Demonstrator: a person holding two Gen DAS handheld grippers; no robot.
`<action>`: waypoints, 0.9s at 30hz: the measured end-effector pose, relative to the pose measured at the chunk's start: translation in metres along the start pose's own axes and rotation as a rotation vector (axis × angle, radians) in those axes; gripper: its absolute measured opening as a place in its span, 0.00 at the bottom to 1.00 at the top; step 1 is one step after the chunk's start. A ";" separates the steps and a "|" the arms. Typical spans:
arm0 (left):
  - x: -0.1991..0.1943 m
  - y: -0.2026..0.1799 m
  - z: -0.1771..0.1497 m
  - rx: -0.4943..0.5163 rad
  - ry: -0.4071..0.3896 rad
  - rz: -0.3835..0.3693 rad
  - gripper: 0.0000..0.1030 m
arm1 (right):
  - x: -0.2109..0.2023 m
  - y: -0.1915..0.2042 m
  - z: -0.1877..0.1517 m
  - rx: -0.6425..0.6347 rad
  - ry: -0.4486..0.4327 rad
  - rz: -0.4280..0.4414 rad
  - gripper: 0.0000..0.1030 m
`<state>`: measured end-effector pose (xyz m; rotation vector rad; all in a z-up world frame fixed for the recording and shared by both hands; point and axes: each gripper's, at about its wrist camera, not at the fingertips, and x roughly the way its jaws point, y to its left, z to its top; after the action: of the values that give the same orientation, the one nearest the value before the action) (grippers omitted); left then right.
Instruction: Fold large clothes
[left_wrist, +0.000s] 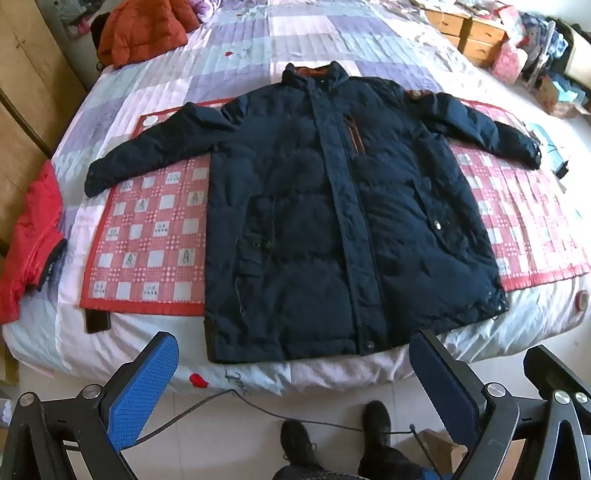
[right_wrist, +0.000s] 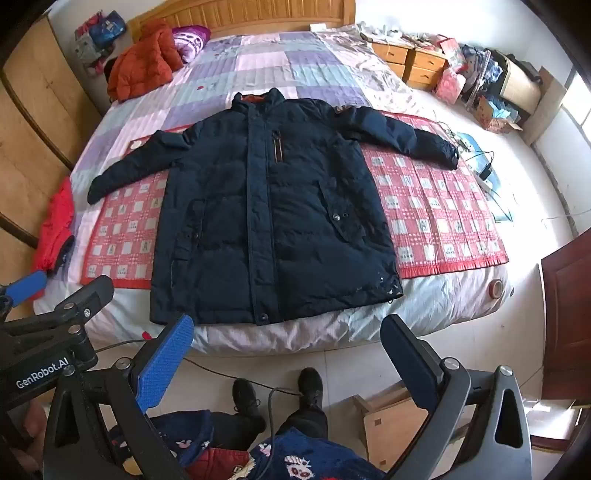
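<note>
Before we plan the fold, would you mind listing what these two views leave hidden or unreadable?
- Back and lining of the navy padded jacket: both views, hidden by its own closed front.
- Middle of the red checked quilted mat: both views, covered by the jacket.
- Red garment at the bed's left edge: cut off by the frame in the left wrist view.
- Small dark flat object below the mat: too indistinct to identify.

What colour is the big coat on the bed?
Dark navy blue coat, clearest in the left wrist view.
</note>
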<state>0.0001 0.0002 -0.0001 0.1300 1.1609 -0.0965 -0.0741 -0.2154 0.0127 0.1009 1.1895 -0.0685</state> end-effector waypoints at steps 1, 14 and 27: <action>0.000 0.000 0.000 0.000 0.004 0.000 1.00 | 0.000 -0.001 -0.001 0.000 -0.002 0.001 1.00; 0.000 0.000 0.001 0.001 0.005 0.006 1.00 | -0.003 -0.004 -0.008 0.004 0.002 0.009 1.00; 0.003 -0.005 -0.008 0.000 0.004 0.008 1.00 | -0.003 -0.004 -0.010 0.005 0.000 0.012 1.00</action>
<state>-0.0068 -0.0039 -0.0059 0.1347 1.1642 -0.0890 -0.0853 -0.2181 0.0116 0.1127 1.1881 -0.0606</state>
